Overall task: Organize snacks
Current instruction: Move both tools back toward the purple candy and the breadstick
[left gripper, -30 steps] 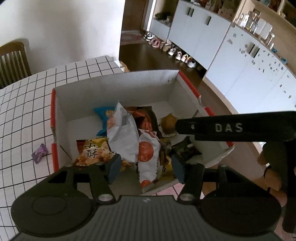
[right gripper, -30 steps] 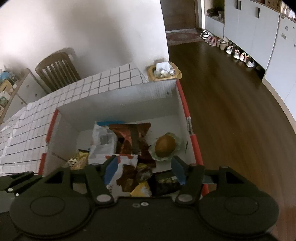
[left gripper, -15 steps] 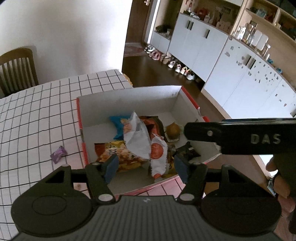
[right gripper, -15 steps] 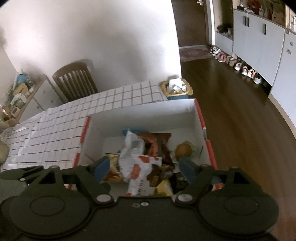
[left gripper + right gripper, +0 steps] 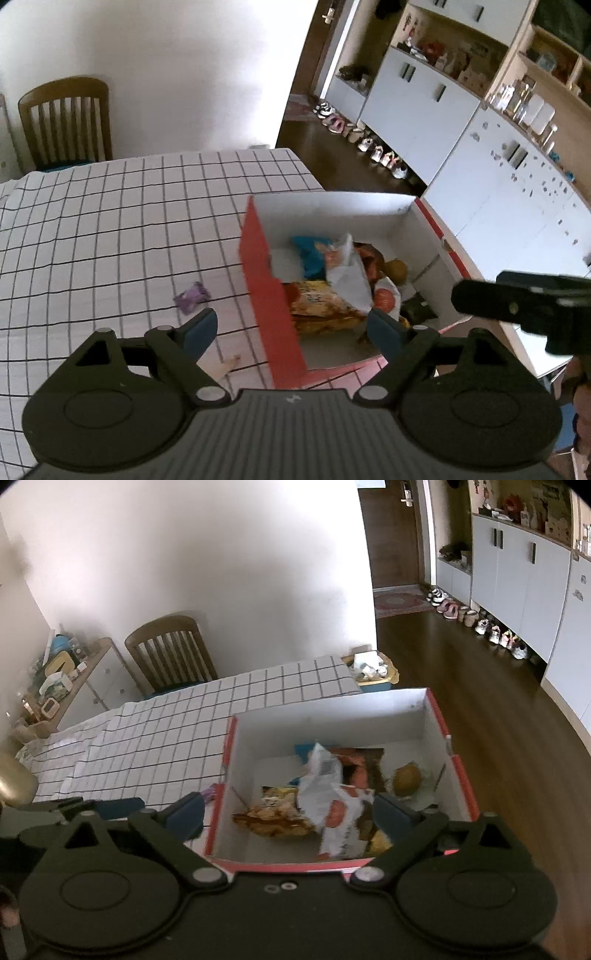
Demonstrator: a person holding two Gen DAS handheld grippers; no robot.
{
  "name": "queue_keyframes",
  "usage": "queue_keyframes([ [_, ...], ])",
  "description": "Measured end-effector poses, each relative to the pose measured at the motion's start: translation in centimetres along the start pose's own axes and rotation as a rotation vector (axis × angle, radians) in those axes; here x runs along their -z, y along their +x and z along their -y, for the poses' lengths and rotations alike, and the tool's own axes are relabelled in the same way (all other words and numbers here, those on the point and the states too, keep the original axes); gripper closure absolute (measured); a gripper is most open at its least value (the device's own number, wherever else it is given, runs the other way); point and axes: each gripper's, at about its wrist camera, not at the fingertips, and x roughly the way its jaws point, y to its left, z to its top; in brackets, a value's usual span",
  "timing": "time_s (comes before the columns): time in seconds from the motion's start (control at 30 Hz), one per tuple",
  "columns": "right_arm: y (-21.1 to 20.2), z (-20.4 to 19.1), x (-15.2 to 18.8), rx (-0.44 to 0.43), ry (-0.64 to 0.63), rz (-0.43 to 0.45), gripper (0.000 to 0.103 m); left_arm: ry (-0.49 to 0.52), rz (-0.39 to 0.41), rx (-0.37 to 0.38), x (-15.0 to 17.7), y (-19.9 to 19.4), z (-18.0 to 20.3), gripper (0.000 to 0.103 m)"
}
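Note:
A red and white cardboard box (image 5: 332, 214) stands at the table's right end. It holds several snack packs: a white bag (image 5: 349, 273), a yellow-orange bag (image 5: 317, 306), a blue pack (image 5: 310, 254) and a round brown bun (image 5: 397, 269). My left gripper (image 5: 291, 328) hovers before the box's near left corner. Its jaws are opening and hold nothing. A purple wrapped sweet (image 5: 192, 297) lies on the cloth just beyond its left finger. My right gripper (image 5: 288, 814) hangs above the box's (image 5: 458, 768) near wall, jaws opening, nothing gripped. The white bag (image 5: 321, 775) and bun (image 5: 406, 779) lie beyond it.
A black-grid white tablecloth (image 5: 110, 229) covers the table. A wooden chair (image 5: 170, 650) stands at the far end, and a basket of papers (image 5: 369, 664) sits on the floor by the table's corner. White cabinets (image 5: 424, 107) and a row of shoes (image 5: 369, 144) line the right wall.
Both grippers have drawn back and upward from the box, so it looks smaller and farther. Both pairs of jaws have spread wider. The left view now shows more tablecloth.

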Motion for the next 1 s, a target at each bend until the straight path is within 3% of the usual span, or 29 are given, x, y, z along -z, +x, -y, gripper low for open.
queue_keyframes([
  [0.23, 0.6, -3.7, 0.9, -0.005, -0.005, -0.013, 0.005, 0.013, 0.027, 0.020, -0.6, -1.8, -4.1, 0.013],
  [0.4, 1.7, -6.7, 1.8, -0.020, -0.011, -0.041, 0.005, 0.028, 0.009, -0.006, -1.2, -1.6, -7.0, 0.013],
  [0.6, 3.4, -9.9, 3.5, -0.011, 0.001, -0.097, 0.007, 0.067, -0.018, -0.014, -1.6, -0.1, -10.2, 0.013],
  [1.0, 7.7, -15.0, 6.1, 0.062, 0.077, -0.165, 0.011, 0.192, -0.070, -0.019, -2.4, 4.3, -12.5, 0.013],
])
